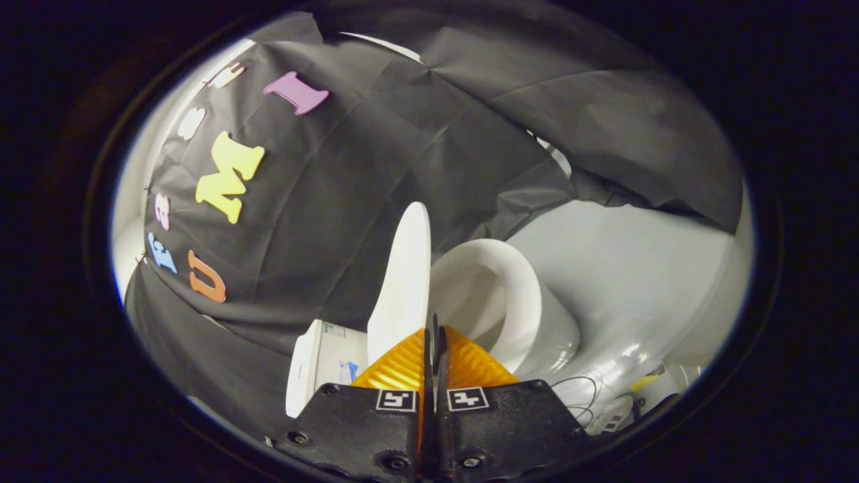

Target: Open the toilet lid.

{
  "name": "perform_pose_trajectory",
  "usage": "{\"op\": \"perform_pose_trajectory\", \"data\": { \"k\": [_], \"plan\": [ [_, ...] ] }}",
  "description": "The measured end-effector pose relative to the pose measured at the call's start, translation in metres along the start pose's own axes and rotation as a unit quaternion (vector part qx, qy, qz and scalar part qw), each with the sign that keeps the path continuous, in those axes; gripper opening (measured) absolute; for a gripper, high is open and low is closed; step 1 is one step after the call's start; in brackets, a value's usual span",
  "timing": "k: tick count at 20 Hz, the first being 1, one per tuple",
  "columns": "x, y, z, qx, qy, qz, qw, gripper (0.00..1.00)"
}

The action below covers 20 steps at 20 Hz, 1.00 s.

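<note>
Our gripper has its fingers pressed together, and whether they pinch the lid's edge we cannot tell; just ahead the lid stands raised, leaning left toward the tank, baring the seat at right

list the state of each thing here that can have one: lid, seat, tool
toilet lid: raised, standing on edge just ahead of the tool, clear of the bowl
toilet seat: down on the bowl, opening uncovered
tool: fingers closed together; whether they pinch the lid's edge I cannot tell
</note>
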State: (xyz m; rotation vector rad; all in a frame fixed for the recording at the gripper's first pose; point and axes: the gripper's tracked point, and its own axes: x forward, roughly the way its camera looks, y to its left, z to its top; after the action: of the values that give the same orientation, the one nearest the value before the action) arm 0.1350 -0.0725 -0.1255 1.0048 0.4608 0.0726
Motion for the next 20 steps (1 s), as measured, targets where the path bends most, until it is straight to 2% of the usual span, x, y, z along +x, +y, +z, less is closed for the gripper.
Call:
{"op": "perform_pose_trajectory", "data": {
  "k": [20],
  "plan": [
    [-0.017,0.090,-0.008,-0.078,-0.030,0.013,0.996,0.04]
  ]
}}
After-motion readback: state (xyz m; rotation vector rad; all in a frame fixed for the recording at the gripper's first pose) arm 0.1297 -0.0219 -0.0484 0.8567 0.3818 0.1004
